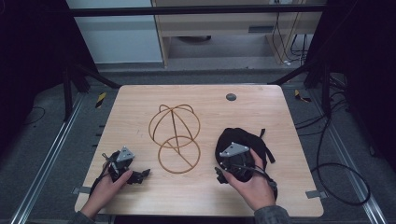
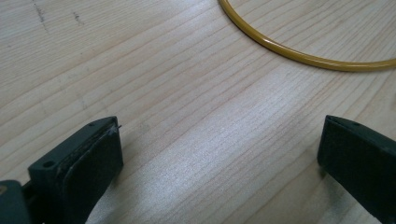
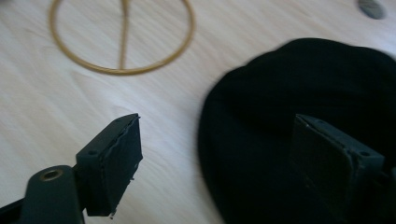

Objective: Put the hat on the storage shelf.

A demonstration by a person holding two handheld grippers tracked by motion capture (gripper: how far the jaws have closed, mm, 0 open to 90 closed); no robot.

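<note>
A gold wire stand (image 1: 173, 122), a dome of hoops on a flat ring, sits mid-table; its ring (image 2: 299, 56) (image 3: 121, 70) appears in both gripper views. To its right lies a black cap (image 1: 243, 136) (image 3: 303, 79) with a strap. My right gripper (image 1: 235, 163) (image 3: 217, 140) hovers at the cap's near-left edge, open: one jaw stands over bare wood, the other over the cap's cloth, neither pressing it. My left gripper (image 1: 144, 173) (image 2: 219, 140) rests low near the front left, open and empty, aimed at the ring.
The wooden table (image 1: 140, 100) has a small grey disc (image 1: 230, 97) (image 3: 372, 8) set in it near the back edge. Black cables (image 1: 336, 172) trail on the floor to the right. Metal rails run along both sides.
</note>
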